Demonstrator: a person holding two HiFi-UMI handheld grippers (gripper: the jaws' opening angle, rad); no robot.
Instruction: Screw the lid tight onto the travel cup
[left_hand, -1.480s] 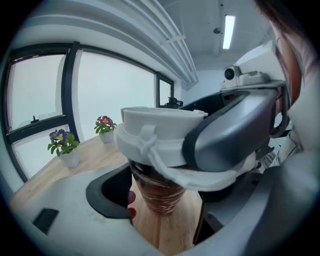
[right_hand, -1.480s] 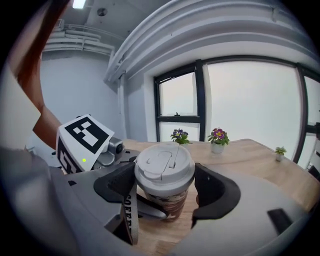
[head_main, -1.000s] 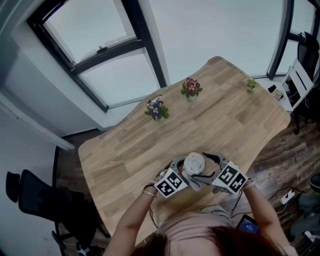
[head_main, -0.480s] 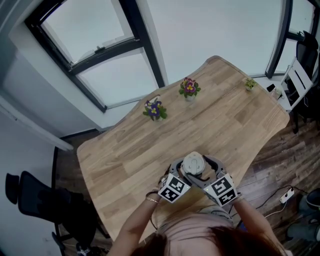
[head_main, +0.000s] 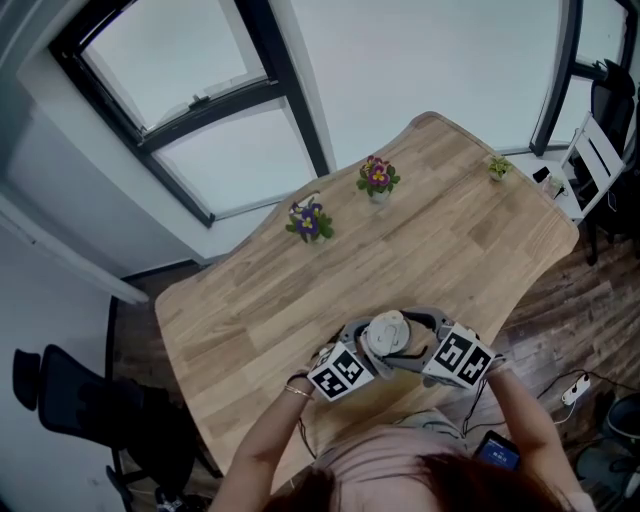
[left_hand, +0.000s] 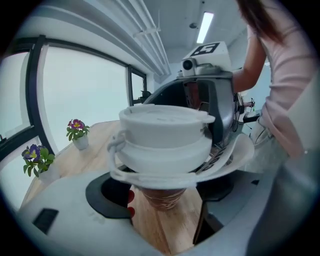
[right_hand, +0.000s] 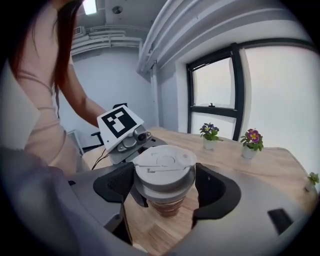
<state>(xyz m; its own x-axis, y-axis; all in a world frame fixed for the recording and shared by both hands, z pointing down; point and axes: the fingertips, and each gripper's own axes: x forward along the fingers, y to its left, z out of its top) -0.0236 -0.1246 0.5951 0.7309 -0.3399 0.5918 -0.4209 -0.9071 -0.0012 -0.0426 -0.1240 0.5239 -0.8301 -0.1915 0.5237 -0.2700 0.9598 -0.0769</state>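
Observation:
The travel cup has a ribbed brown body (left_hand: 162, 197) and a white lid (head_main: 388, 333) with a strap loop. It is at the near edge of the wooden table (head_main: 300, 290). My left gripper (head_main: 372, 352) is shut on the cup body just under the lid, pads on both sides (left_hand: 107, 195). My right gripper (right_hand: 165, 182) is shut on the lid (right_hand: 165, 167), with its black pads (right_hand: 116, 184) against the rim. In the head view the two marker cubes sit left and right of the cup. Whether the cup's base touches the table is hidden.
Two small potted flowers (head_main: 310, 218) (head_main: 378, 176) and a tiny green plant (head_main: 500, 168) stand along the table's far side. A black chair (head_main: 60, 395) is on the floor at the left. A power strip (head_main: 575, 392) lies on the floor at the right.
My right gripper swung clockwise round the lid half a second ago and has now swung back out to the right. The left gripper and cup barely moved.

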